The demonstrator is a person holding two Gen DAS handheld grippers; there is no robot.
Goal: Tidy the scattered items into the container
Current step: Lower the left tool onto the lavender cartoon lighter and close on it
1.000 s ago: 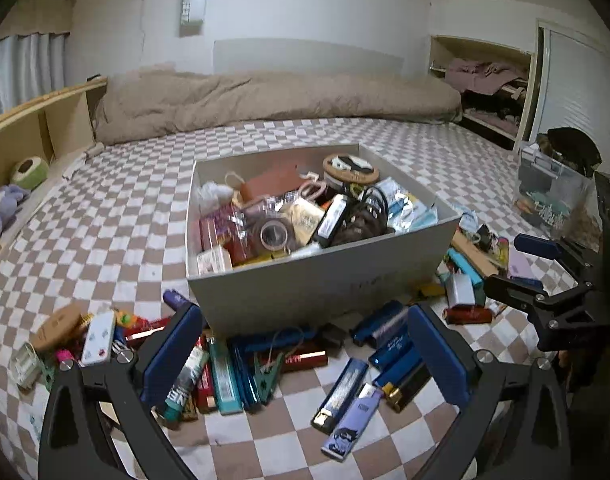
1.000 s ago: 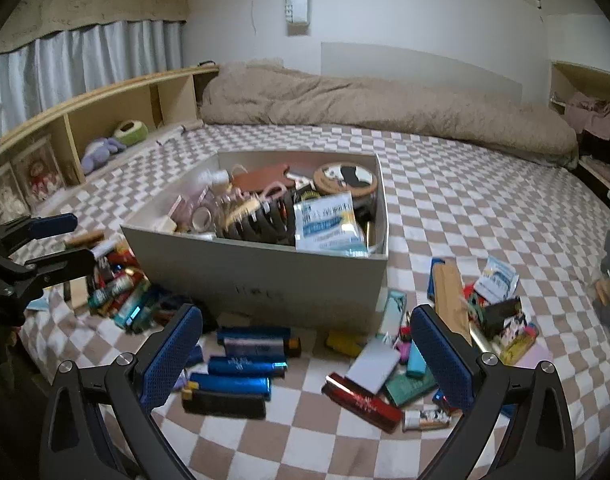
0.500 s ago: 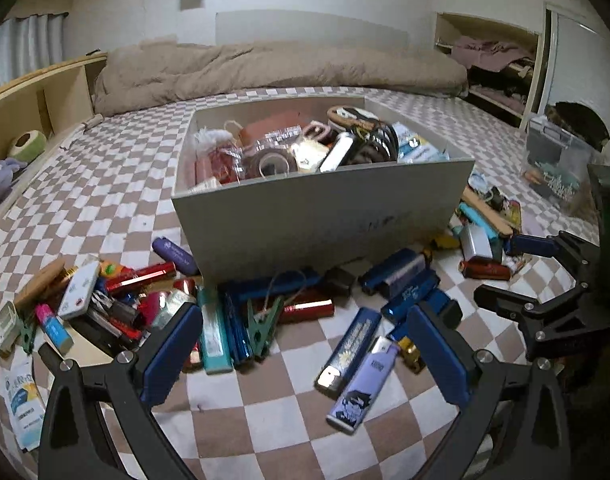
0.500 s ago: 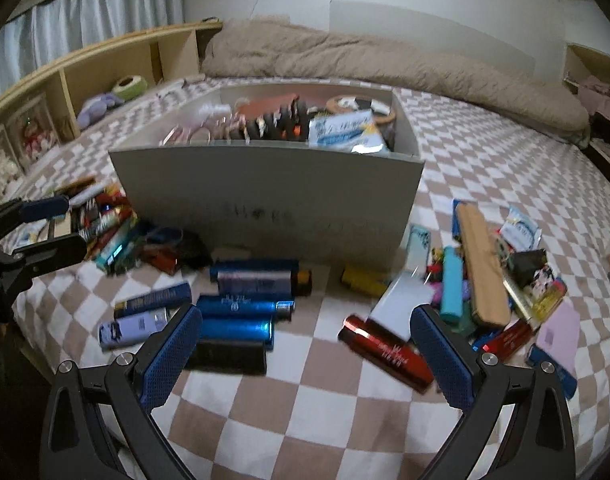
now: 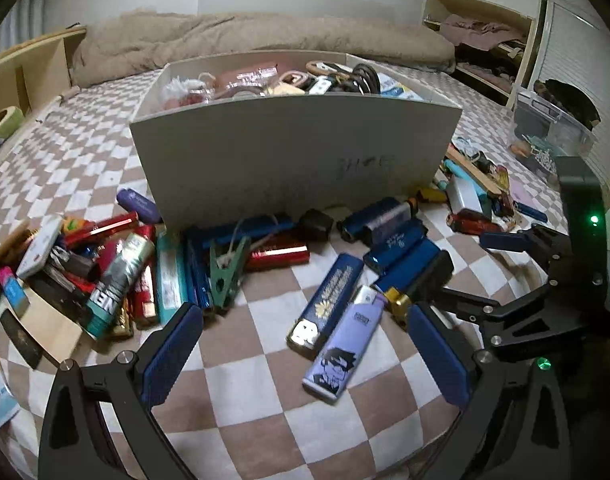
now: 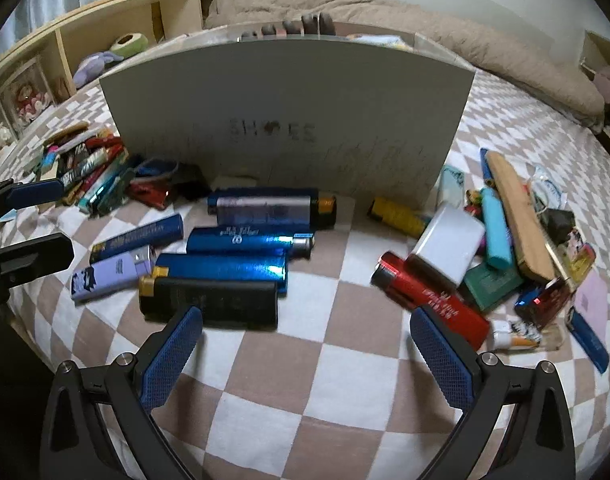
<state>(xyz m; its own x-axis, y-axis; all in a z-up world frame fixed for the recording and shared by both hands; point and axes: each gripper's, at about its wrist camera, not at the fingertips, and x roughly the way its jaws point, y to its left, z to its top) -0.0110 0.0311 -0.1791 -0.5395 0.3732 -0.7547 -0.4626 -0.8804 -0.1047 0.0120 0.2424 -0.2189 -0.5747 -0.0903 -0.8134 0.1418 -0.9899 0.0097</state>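
Observation:
A grey shoe box (image 5: 289, 152) full of small items stands on the checkered bed; it also shows in the right wrist view (image 6: 289, 120). Scattered lighters and small packs lie in front of it. My left gripper (image 5: 305, 340) is open and empty, low over a purple lighter (image 5: 343, 344) and a blue lighter (image 5: 329, 300). My right gripper (image 6: 305, 340) is open and empty, low over a black lighter (image 6: 213, 300) and blue lighters (image 6: 229, 266), with a red lighter (image 6: 429, 300) to its right.
A pile of lighters and a green clip (image 5: 225, 276) lies left of the box. More items and a wooden stick (image 6: 517, 216) lie to its right. A rolled duvet (image 5: 245, 36) lies at the back. Wooden shelves (image 6: 85, 40) stand on the left.
Both grippers have come down and forward, close to the bed surface in front of the box. The box's contents are now mostly hidden behind its front wall in the right view.

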